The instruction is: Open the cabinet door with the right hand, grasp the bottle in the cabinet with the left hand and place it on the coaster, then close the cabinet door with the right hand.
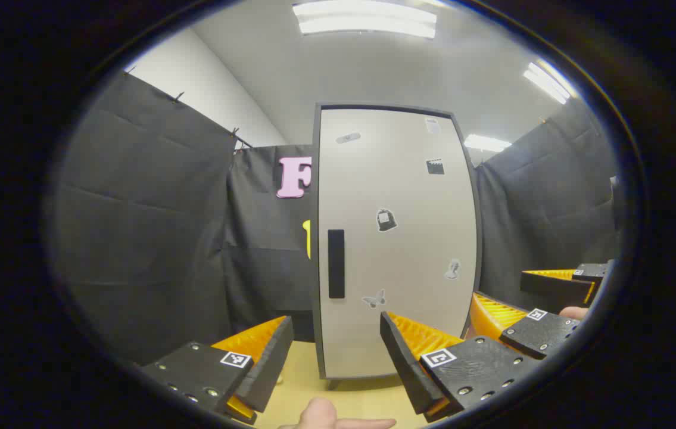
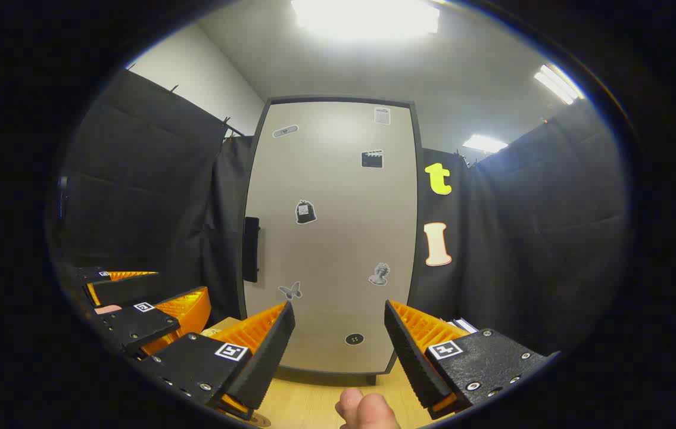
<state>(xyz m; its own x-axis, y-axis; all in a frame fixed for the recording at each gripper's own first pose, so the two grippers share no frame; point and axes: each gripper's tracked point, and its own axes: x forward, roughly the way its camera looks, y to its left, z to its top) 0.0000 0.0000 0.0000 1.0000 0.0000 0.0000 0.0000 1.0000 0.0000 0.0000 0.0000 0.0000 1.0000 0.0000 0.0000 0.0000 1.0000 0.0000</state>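
The tall cabinet has a pale door with stickers on it and a dark upright handle near its left edge. The door is closed and hides the inside. In the left gripper view my left gripper is open just in front of the door's lower part, holding nothing. My right gripper hovers open to its right. The right gripper view faces the same door, with the handle at the left. There my right gripper is open and empty, and the left gripper is beside it on the left.
The cabinet stands on a light wooden table on short feet. Black cloth walls close in on both sides and behind. A person's fingertip and knuckles show at the bottom. A round edge peeks in low on the table.
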